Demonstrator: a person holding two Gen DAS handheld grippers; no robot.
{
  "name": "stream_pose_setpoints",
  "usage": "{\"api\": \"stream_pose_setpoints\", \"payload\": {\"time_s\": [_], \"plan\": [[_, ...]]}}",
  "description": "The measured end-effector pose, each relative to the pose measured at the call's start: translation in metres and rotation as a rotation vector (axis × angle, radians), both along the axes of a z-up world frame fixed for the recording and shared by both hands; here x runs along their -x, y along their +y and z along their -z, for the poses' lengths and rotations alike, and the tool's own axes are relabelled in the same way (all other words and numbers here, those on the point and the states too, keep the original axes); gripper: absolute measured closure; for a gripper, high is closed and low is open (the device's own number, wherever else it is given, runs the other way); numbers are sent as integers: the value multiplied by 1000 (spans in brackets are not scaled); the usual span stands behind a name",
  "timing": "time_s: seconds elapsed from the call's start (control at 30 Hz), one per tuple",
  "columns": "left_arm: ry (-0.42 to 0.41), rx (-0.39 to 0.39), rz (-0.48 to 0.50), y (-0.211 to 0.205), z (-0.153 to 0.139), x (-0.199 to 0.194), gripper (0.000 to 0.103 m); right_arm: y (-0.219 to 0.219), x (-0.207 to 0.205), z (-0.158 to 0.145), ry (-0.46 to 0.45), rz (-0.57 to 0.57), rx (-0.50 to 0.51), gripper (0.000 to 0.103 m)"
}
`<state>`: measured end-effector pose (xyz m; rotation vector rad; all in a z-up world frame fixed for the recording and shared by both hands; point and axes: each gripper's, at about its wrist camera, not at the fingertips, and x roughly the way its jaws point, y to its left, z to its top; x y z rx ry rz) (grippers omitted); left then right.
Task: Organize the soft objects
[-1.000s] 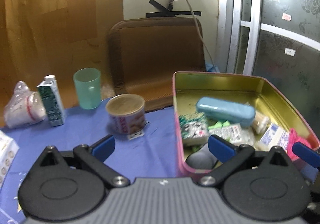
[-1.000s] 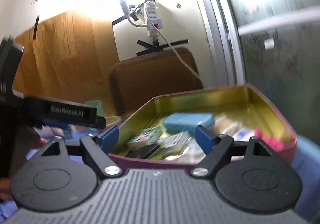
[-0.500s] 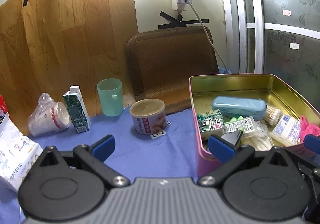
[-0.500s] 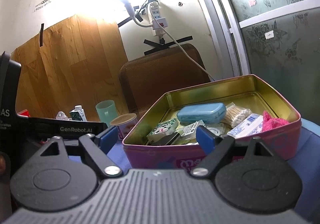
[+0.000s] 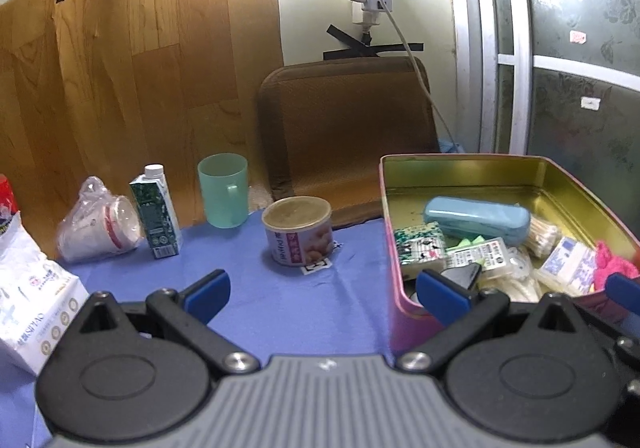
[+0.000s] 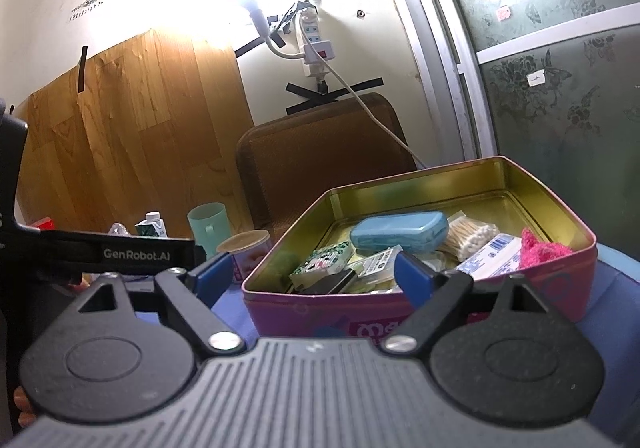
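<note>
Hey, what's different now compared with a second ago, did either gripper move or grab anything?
Both grippers pulled back from the pink tin: a second ago the right gripper sat over its rim, now it is in front of it, jaws opening with nothing between them. The left gripper drew back too, open and empty. The tin's contents, the can and the green cup stayed put.
</note>
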<state>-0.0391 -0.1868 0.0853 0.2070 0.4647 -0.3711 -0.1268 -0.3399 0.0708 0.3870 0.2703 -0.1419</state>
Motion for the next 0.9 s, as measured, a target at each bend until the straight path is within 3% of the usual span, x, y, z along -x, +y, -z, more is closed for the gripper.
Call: {"api": "stream_pose_setpoints", "payload": {"time_s": [0.57,0.9], "plan": [[13,-46,19,-7,7,1,0,1,0,2,6,6,-3,12],[38,-27,71,-7,11,1,0,-1,-2,4,12,13,-6,11]]}}
